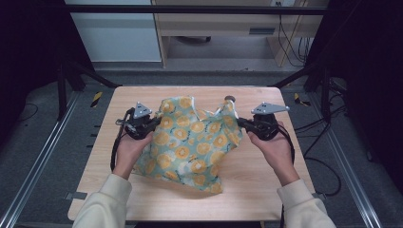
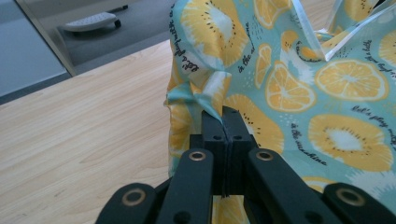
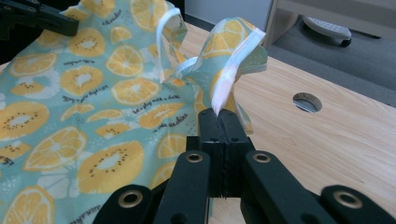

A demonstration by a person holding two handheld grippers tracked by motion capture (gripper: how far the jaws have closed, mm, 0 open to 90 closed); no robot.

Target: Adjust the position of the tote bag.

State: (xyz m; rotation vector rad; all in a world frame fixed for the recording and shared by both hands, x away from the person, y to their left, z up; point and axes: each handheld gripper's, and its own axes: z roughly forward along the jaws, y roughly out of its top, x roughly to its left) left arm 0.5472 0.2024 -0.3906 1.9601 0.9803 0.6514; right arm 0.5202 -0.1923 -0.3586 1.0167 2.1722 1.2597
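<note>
Both tongs — left tongs [image 1: 153, 124] and right tongs [image 1: 240, 123] — are clamped shut on opposite edges of the fruit-print cloth [image 1: 192, 142], lifted over the table [image 1: 266, 185] — best pulled apart evenly, keeping it taut.

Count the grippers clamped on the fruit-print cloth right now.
2. The left gripper pinches the fruit-print cloth at its left edge; the right gripper pinches the white-trimmed right edge. Both pairs of jaws are shut on fabric.
</note>
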